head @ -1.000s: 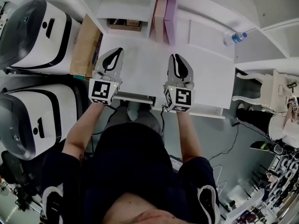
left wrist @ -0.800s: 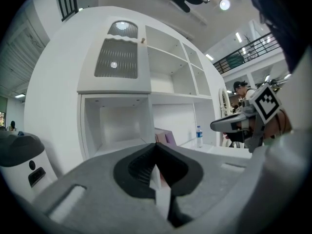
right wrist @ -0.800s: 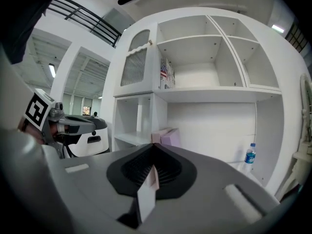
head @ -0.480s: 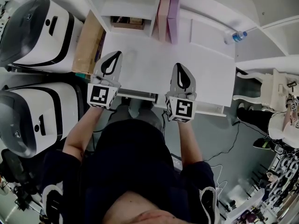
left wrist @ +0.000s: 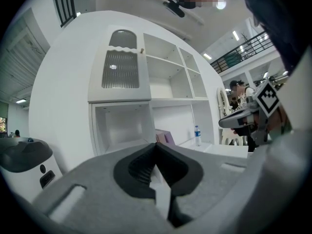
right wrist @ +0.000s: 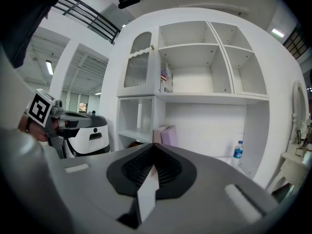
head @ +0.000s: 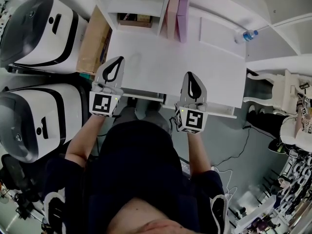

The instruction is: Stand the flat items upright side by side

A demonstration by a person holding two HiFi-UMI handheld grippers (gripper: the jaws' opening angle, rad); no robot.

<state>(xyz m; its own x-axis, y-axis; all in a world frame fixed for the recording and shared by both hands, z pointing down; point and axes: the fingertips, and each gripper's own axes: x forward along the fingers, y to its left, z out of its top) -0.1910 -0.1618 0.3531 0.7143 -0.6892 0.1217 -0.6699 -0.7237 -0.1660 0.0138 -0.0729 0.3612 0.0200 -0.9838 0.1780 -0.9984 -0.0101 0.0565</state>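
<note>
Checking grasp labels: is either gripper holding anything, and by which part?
Nothing is held. The left gripper and right gripper both have their jaws shut together with nothing between them. The flat items stand apart, by the shelf.

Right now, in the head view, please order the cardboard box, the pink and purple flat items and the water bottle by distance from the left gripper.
Nearest the left gripper first:
1. cardboard box, close on its left.
2. flat items, upright at the back of the desk, to the right.
3. water bottle, far right.
</note>
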